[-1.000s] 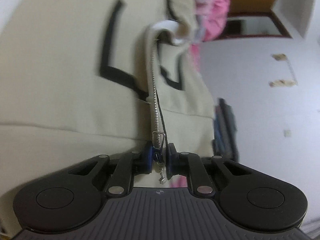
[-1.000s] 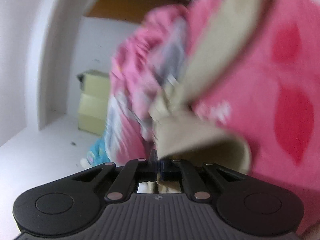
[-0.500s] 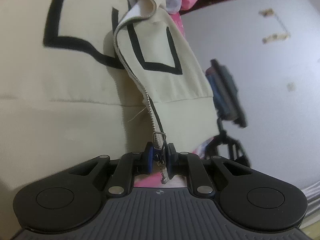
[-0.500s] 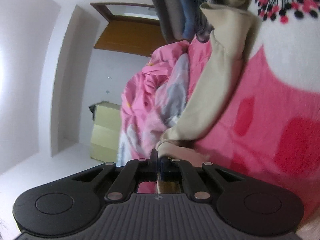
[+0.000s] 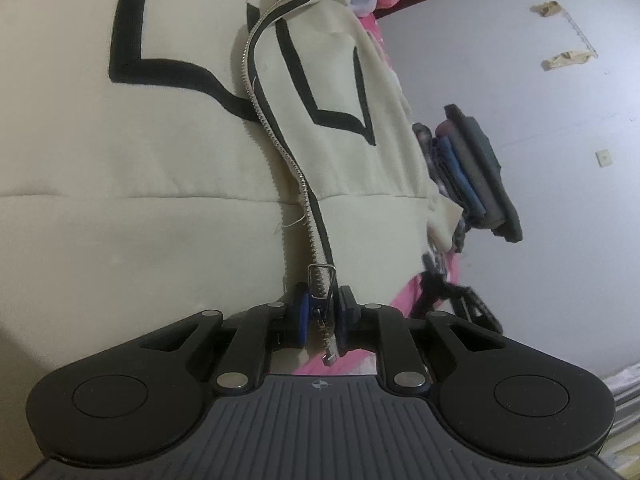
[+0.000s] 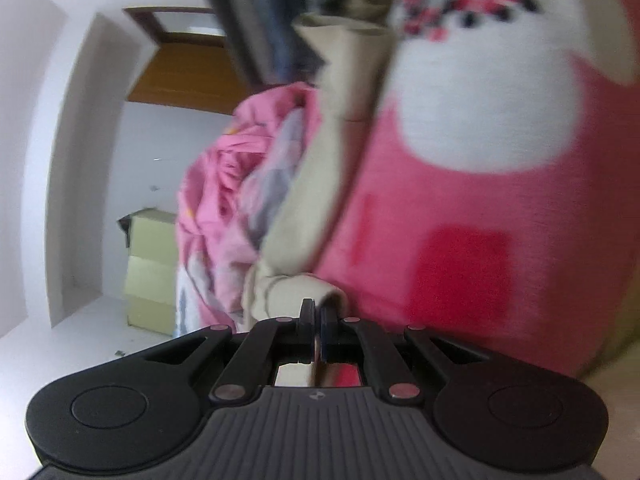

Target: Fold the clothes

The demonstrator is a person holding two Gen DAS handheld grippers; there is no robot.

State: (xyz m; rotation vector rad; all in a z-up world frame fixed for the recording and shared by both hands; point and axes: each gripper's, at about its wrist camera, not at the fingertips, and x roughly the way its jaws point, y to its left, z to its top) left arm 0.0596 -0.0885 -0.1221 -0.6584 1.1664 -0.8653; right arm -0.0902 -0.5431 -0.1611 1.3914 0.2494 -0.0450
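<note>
A cream zip-up jacket (image 5: 132, 184) with black line trim fills the left wrist view. Its metal zipper (image 5: 280, 140) runs down the middle to the hem. My left gripper (image 5: 322, 312) is shut on the bottom end of the zipper at the hem. In the right wrist view a cream sleeve (image 6: 320, 184) of the same jacket stretches away over pink bedding. My right gripper (image 6: 316, 320) is shut on the sleeve's cuff (image 6: 296, 292).
A stack of folded dark clothes (image 5: 468, 176) lies right of the jacket. The pink patterned bedspread (image 6: 480, 220) lies beneath. A crumpled pink quilt (image 6: 224, 200), pale yellow boxes (image 6: 152, 264) and a wooden door (image 6: 180, 72) stand beyond.
The jacket has been pulled flatter and wider across the left view. The right gripper swung with the cuff, and the sleeve now stretches straighter over the bedspread.
</note>
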